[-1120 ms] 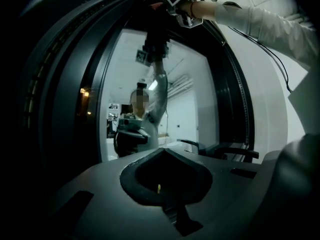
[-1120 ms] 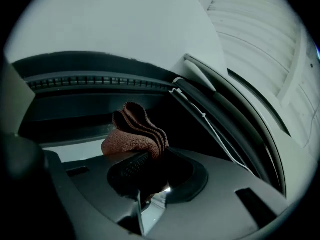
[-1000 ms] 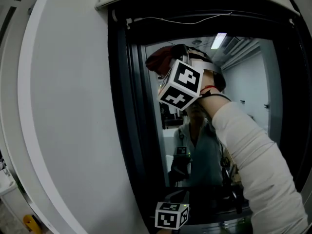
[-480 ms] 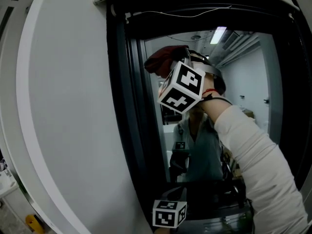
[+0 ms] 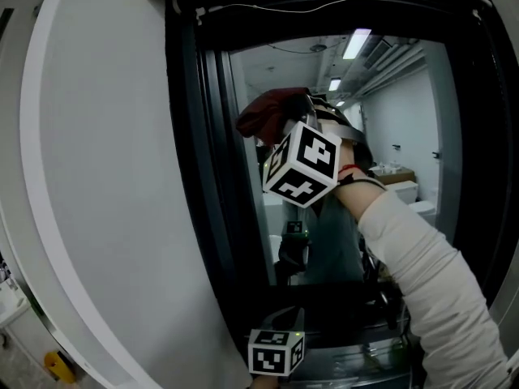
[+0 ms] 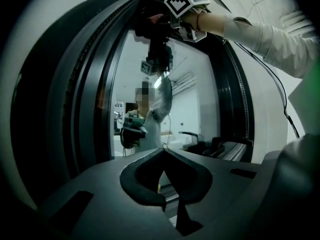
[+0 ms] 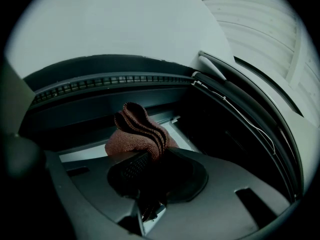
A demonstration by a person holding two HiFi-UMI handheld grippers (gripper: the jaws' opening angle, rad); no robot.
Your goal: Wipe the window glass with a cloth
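A dark red cloth [image 5: 270,110] is bunched against the upper left of the window glass [image 5: 405,112], close to the black frame's left post. My right gripper [image 5: 280,132] is shut on that cloth, its marker cube facing me and a white sleeve [image 5: 422,282] behind it. In the right gripper view the folded cloth [image 7: 137,134] sticks out of my right gripper [image 7: 150,156] toward the glass. My left gripper [image 5: 276,351] hangs low by the sill; in the left gripper view it [image 6: 164,176] is shut and holds nothing. That view shows the cloth [image 6: 155,20] high on the glass [image 6: 130,74].
The black window frame [image 5: 199,177] surrounds the glass, with a thin white cord [image 5: 284,8] along its top. A curved white wall panel [image 5: 97,177] lies to the left. The glass reflects a person and a lit room. Yellow items [image 5: 57,365] sit bottom left.
The right gripper and cloth have slid a little lower on the glass, away from the top of the frame. The left gripper stays low near the sill, drifting slightly left.
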